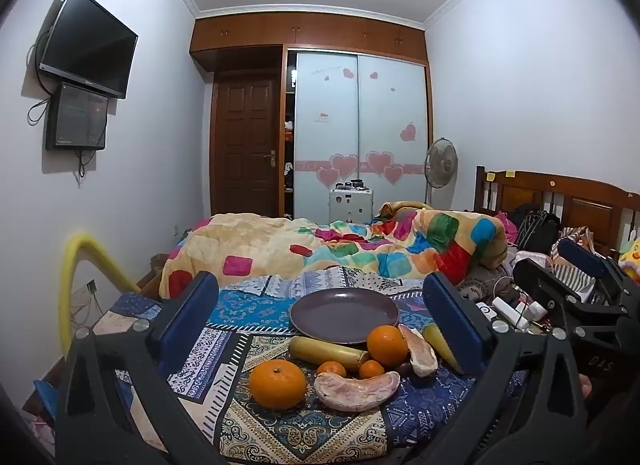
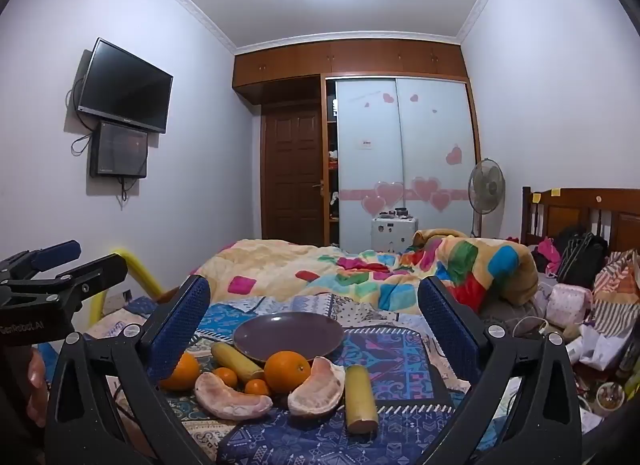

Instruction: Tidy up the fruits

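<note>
On the patterned bedspread lies a purple plate [image 1: 344,315] [image 2: 288,335] with nothing on it. In front of it sit two oranges [image 1: 278,383] [image 2: 287,371], two small mandarins [image 1: 331,369] [image 2: 257,387], two peeled pomelo segments [image 1: 356,391] [image 2: 230,397] and two yellow stalk pieces [image 1: 328,351] [image 2: 360,399]. My left gripper [image 1: 320,285] [image 2: 76,261] hovers open just short of the fruit, nothing between its blue pads. My right gripper [image 2: 314,289] [image 1: 560,265] is open too, beside the left one, facing the same pile. One orange [image 2: 182,373] is half hidden behind a finger.
A rumpled colourful blanket [image 1: 340,249] lies behind the plate. Bags, cables and small clutter [image 2: 580,305] crowd the bed's right side by the wooden headboard [image 2: 580,213]. A yellow padded rail [image 1: 76,277] stands at the left. Wardrobe, door and fan are far behind.
</note>
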